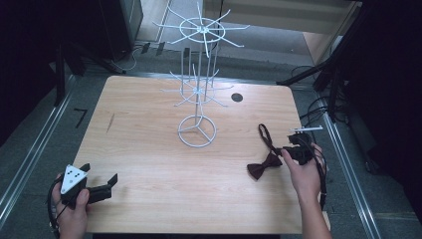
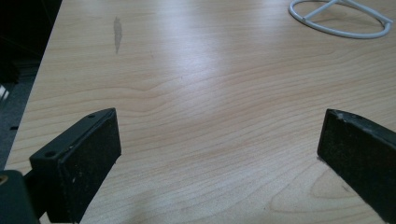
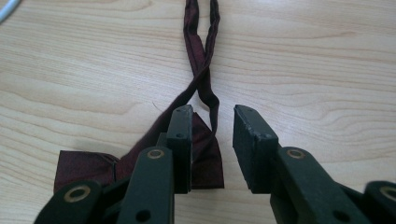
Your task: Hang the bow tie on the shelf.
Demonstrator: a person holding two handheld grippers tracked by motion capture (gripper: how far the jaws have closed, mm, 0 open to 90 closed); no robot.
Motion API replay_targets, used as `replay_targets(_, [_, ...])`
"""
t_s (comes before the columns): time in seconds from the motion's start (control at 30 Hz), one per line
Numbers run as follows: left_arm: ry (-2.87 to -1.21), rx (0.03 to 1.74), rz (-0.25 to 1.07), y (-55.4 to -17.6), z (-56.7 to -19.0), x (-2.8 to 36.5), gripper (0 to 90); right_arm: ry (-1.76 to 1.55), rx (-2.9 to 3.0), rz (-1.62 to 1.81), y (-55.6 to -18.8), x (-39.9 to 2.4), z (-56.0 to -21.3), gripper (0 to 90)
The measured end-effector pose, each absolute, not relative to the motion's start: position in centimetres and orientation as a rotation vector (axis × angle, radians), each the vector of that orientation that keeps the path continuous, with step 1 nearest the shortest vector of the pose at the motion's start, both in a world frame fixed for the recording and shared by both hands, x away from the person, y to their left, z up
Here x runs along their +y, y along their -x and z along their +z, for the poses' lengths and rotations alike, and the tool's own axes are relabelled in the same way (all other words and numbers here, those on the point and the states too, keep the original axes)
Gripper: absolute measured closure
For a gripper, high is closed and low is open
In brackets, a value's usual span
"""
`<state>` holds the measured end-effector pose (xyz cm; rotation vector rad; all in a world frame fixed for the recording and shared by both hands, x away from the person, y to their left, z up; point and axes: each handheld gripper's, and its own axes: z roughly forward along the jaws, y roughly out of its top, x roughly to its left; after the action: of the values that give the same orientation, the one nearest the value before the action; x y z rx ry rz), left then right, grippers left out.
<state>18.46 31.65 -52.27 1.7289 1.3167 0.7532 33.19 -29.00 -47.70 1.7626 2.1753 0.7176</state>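
A dark red bow tie [image 1: 261,170] lies on the wooden table [image 1: 149,149] at the right, its strap [image 1: 264,134] looping away toward the back. My right gripper [image 1: 291,149] is at the tie's right end. In the right gripper view its jaws [image 3: 212,116] stand a little apart; the bow tie [image 3: 84,165] lies under the left jaw and reaches partly into the gap, and no pad presses on it. The twisted strap [image 3: 198,37] runs ahead. My left gripper [image 1: 99,173] rests at the front left corner, its jaws [image 2: 219,135] wide apart over bare wood.
A white wire display rack [image 1: 199,89] with hooked arms stands at the middle back on a ring base [image 2: 341,23]. A round cable hole [image 1: 237,97] sits behind it to the right. Cables and dark equipment lie on the floor beyond the table's right edge.
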Motion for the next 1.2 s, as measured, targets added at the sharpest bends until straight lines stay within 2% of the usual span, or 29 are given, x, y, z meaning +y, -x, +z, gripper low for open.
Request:
replay_targets(0.37, [-1.747,1.316,0.746,-18.5,-52.3,31.6,0.1,-1.801,2.274,0.543,-36.9,-27.3,-47.5,65.1])
replay_targets(0.83, [-1.743,1.318,0.718,-18.6,-52.3,31.8,0.1,-1.946,2.313,0.414,-40.1,-26.9,-49.9,60.0])
replay_targets(1.1, [-1.742,1.321,0.715,-18.7,-52.3,31.8,0.1,-1.937,2.35,0.365,-40.1,-26.5,-50.7,68.3])
replay_targets(1.2, [-1.744,1.32,0.716,-18.7,-52.3,31.8,0.1,-1.909,2.343,0.316,-39.9,-26.3,-50.7,76.5])
